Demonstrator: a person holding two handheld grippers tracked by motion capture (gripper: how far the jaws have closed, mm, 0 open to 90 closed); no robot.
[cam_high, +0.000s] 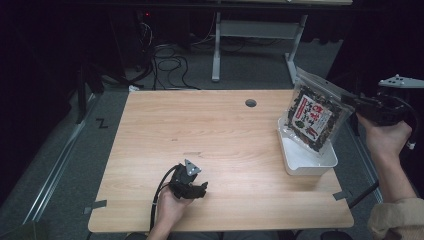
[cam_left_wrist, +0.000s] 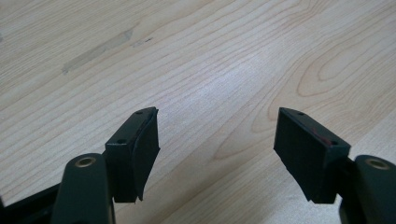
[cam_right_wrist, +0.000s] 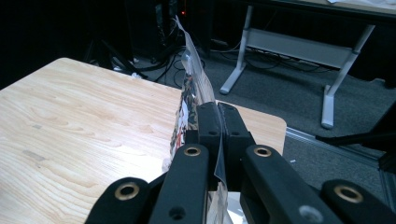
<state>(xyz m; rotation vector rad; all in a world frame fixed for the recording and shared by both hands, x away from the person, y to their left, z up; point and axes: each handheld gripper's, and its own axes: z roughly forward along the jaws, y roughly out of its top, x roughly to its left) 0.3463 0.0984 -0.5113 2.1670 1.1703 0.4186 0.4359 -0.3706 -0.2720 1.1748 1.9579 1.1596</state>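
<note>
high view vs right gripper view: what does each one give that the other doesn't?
High view alone: the white bin under the snack bag, the left gripper resting open near the table's front edge, and the round hole in the tabletop.

Right gripper view alone: the right gripper seen close, both jaws pressed flat on the bag's clear edge, with the bag edge-on.

Both: the wooden table, the bag held by the right gripper, the cables and the grey desk legs on the floor behind.
</note>
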